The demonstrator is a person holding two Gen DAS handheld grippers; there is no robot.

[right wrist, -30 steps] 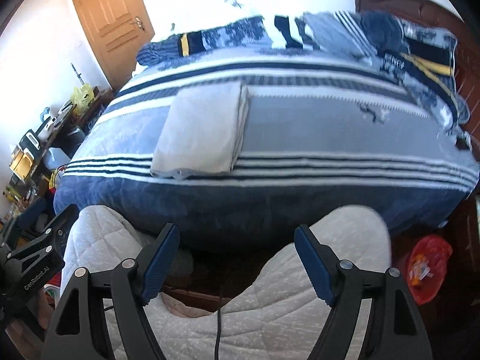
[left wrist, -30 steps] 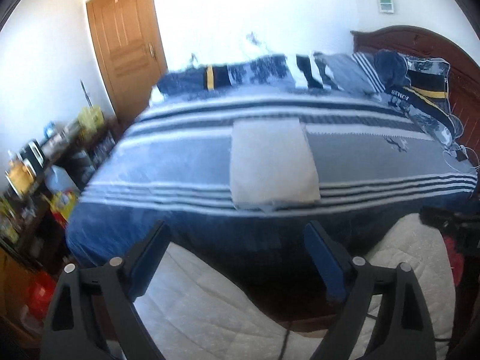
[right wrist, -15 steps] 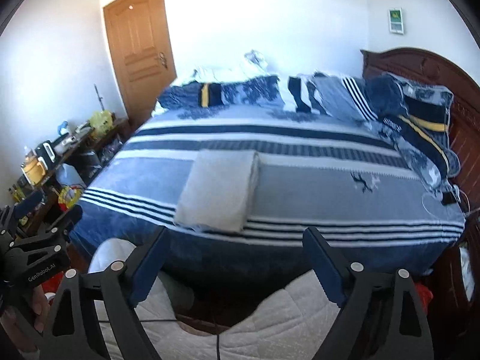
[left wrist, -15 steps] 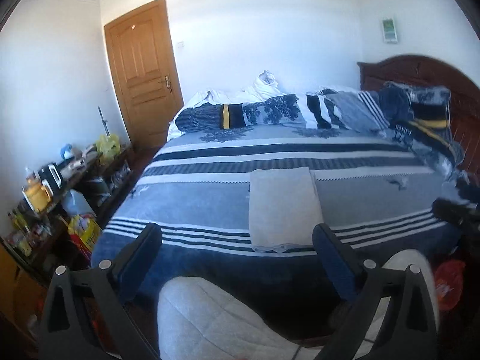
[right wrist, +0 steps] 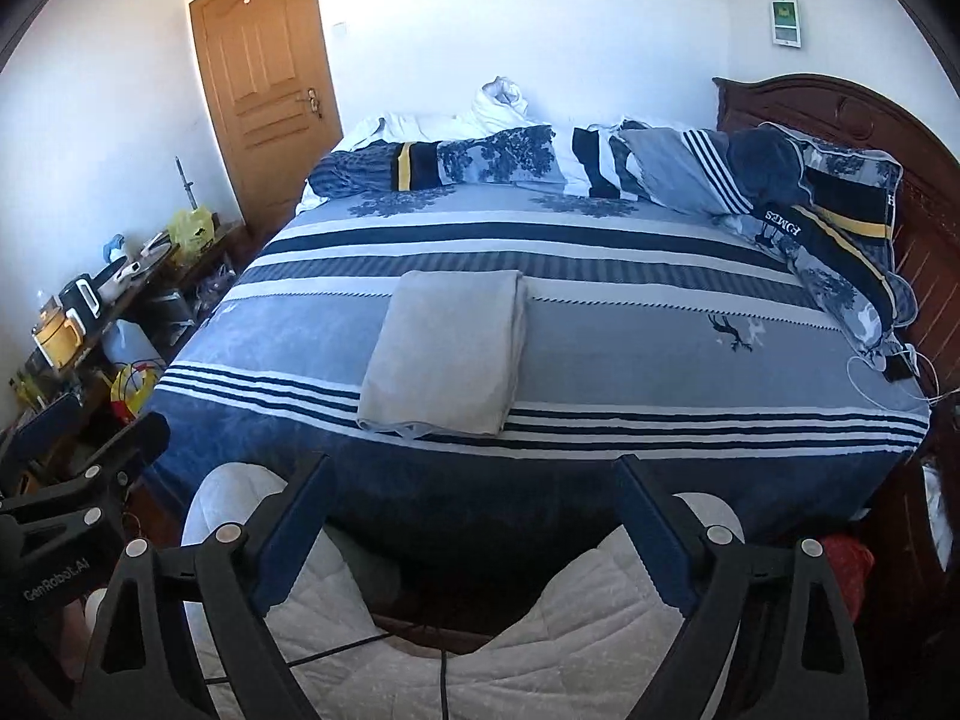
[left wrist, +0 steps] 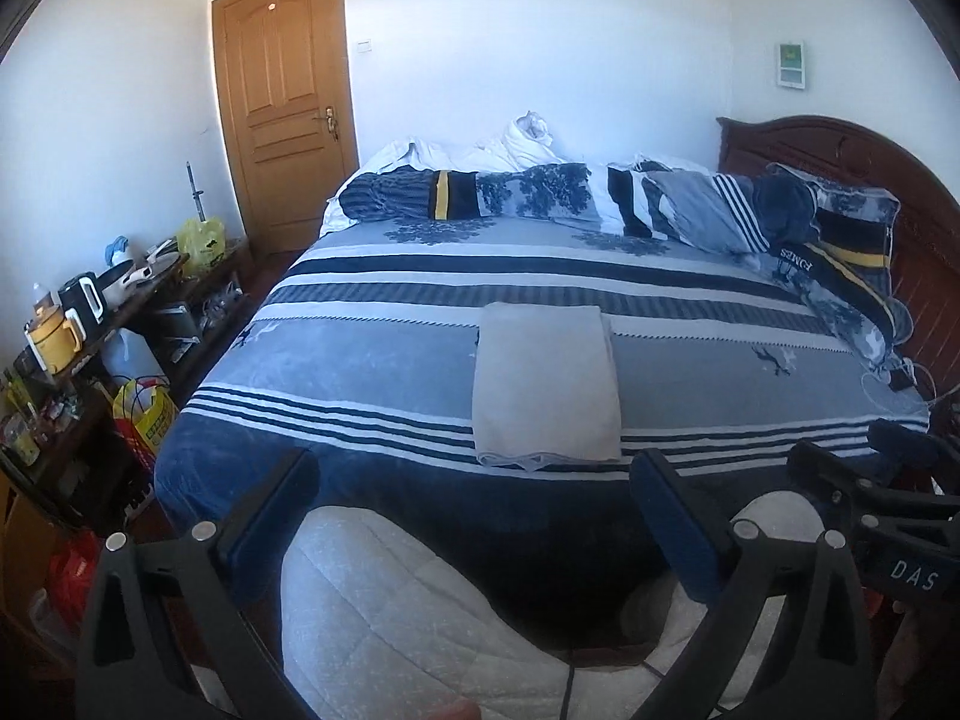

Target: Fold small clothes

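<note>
Left wrist view shows the left claw point(left wrist: 474, 501) spread wide with nothing between its blue pads; its jaws have just been opening. Beyond it, a folded grey garment point(left wrist: 546, 381) lies flat on the striped blue bed point(left wrist: 720, 360), near the bed's near edge and a little left of centre. From the right wrist view, the right claw point(right wrist: 471, 495) is likewise spread and empty, its jaws having just been opening, and the garment sits to its far left. Quilted white trouser legs point(right wrist: 600, 630) show below both claws. Pillows point(left wrist: 690, 210) and bedding are heaped at the far side.
</note>
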